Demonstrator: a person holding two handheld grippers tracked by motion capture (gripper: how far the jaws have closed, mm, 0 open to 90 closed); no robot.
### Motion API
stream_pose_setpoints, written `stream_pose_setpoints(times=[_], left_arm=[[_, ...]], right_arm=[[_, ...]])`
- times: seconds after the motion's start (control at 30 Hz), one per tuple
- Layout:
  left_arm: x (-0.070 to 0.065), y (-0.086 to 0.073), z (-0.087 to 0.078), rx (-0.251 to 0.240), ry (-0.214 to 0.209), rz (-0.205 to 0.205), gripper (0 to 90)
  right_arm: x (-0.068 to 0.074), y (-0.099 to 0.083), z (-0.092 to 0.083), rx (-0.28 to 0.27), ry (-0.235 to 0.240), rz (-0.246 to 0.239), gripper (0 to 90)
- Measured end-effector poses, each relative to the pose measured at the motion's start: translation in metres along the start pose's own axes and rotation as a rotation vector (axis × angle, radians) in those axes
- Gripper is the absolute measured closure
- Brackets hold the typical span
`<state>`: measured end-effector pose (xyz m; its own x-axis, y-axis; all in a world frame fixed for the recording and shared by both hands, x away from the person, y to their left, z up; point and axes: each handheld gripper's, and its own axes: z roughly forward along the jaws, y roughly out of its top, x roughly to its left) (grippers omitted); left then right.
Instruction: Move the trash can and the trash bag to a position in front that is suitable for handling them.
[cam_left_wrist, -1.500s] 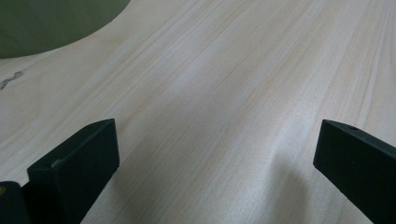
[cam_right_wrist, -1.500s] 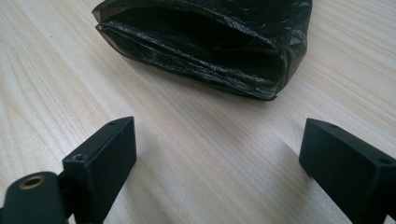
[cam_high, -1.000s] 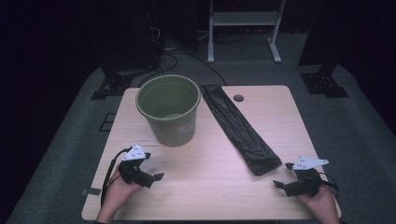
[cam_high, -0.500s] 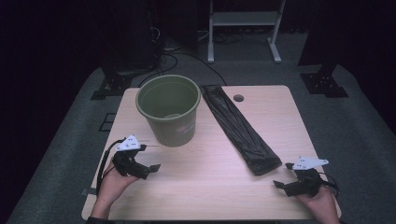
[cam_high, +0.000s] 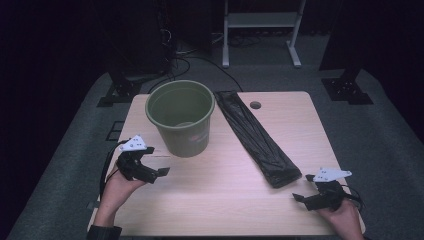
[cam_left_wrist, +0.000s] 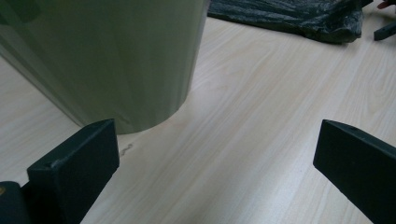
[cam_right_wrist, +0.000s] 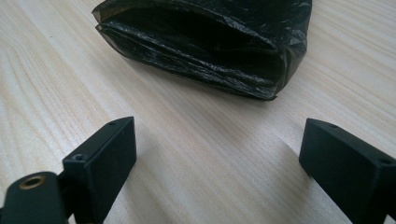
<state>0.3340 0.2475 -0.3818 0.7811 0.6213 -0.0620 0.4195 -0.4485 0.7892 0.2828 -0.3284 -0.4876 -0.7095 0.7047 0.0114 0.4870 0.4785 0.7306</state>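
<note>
While both grippers sit near the person's edge of the wooden table (cam_high: 225, 200), the work in hand concerns 2 things further in: a green plastic bucket (cam_high: 181, 117) and a folded black bin bag (cam_high: 255, 137). The bucket stands upright on the left half of the table, open end up. The bag lies flat just to its right, a long strip running diagonally from the far edge toward the near right corner, apart from the bucket.

The left gripper (cam_high: 159, 171) is held above the table near the bucket's base, jaws spread wide with nothing between them; in the left gripper view the bucket's wall (cam_left_wrist: 107, 60) rises just beyond the left jaw, and the bag's near end (cam_left_wrist: 299, 16) lies farther off.

The right gripper (cam_high: 300, 197) rests low by the near right corner, jaws likewise wide apart and empty. In the right gripper view the bag's folded near end (cam_right_wrist: 205, 46) lies just ahead of the jaws, not touching them.
</note>
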Motion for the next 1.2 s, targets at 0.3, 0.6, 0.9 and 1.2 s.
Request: stream_pose_setpoints(times=[0.3, 0.6, 0.9, 1.2], left_arm=[[0.011, 0.023, -0.011, -0.024, 0.011, -0.002, 0.0], [0.024, 0.046, -0.024, -0.042, 0.026, -0.003, 0.0], [0.035, 0.068, -0.035, -0.049, 0.052, 0.009, 0.0], [0.052, 0.095, -0.038, -0.086, 0.058, 0.016, 0.0]], right_arm=[[0.000, 0.000, 0.000, -0.001, 0.000, 0.001, 9.6], [0.000, 0.000, 0.000, 0.000, 0.000, 0.000, 9.6], [0.000, 0.000, 0.000, -0.001, -0.001, 0.001, 9.6], [0.000, 0.000, 0.000, 0.000, 0.000, 0.002, 9.7]])
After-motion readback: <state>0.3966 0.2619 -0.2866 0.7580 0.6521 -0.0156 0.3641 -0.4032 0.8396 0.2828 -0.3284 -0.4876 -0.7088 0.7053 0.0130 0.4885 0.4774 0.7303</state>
